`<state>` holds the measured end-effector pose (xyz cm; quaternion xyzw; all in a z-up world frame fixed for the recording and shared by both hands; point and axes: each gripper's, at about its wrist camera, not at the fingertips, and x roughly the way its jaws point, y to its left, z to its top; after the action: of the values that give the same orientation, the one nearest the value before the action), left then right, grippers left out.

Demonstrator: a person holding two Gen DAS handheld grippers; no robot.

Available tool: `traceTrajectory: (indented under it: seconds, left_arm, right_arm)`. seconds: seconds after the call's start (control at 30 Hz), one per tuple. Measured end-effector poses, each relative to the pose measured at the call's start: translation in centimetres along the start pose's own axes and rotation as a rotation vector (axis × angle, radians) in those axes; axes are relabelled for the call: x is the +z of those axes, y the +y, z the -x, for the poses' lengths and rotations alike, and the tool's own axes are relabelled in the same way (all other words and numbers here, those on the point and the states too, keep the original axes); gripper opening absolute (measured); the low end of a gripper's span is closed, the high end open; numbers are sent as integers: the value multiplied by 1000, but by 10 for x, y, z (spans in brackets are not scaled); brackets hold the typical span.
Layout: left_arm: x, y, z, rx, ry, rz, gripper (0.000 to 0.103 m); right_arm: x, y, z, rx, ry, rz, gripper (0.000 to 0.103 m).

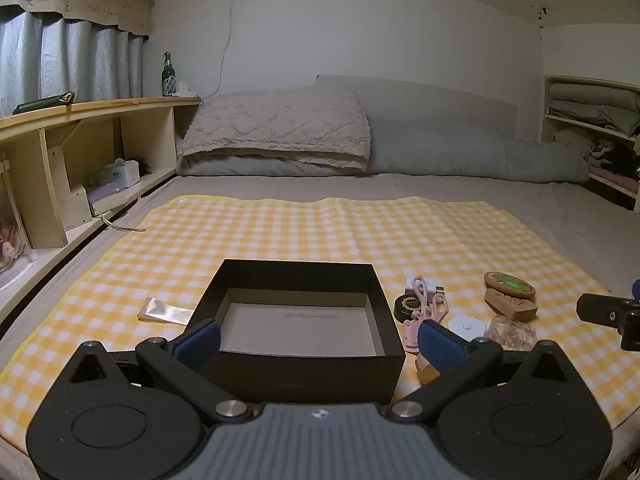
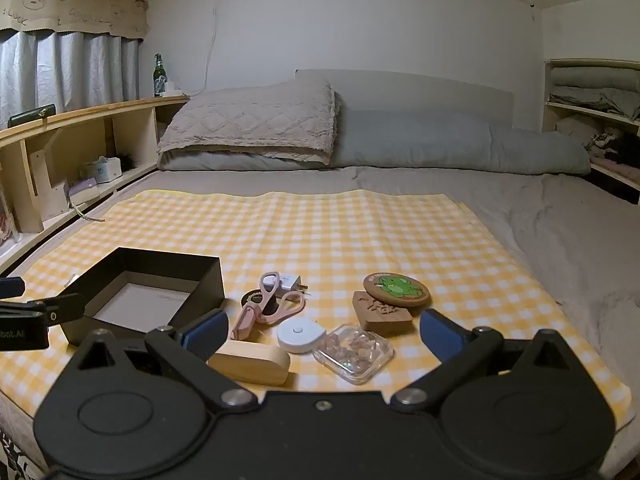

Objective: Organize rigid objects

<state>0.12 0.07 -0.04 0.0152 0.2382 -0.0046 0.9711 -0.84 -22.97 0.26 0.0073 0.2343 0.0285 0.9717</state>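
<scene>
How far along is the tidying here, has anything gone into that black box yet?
Nothing looks done: the black box is empty. Nothing is in hand either; the left gripper and right gripper are both open and hold nothing. Everything is left on the checked cloth: pink scissors, frog coaster, wooden block, white disc, clear case.

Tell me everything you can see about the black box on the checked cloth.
The black box is an open, lidless, rectangular tray with straight matte walls, probably cardboard, and a pale grey floor. Nothing lies in it. It sits upright and flat on the yellow checked cloth, left of the cluster of small items. In the left wrist view its near wall stands between the open left gripper fingers; contact is unclear.
</scene>
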Motion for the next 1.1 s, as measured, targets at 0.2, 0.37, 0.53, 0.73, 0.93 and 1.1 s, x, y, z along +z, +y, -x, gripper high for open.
traceTrajectory:
  seconds: [0.2, 0.37, 0.53, 0.73, 0.93, 1.1]
  left_arm:
    - [-3, 0, -1, -1, -2, 0, 103]
    - [-3, 0, -1, 0, 0, 2, 103]
    - [-3, 0, -1, 2, -2, 2, 103]
    - [-3, 0, -1, 1, -2, 2, 103]
    - [-3, 0, -1, 1, -2, 3, 103]
    - [-2, 1, 0, 1, -1, 4, 103]
  right_arm:
    - [-1, 0, 2, 2, 0, 3, 103]
    - [-1, 0, 1, 2, 0, 4, 103]
    - [-1, 0, 1, 1, 1, 4, 103]
    - [-1, 0, 1, 1, 1, 4, 103]
    - [-1, 0, 1, 2, 0, 5, 103]
    - [-1, 0, 2, 1, 1, 6, 103]
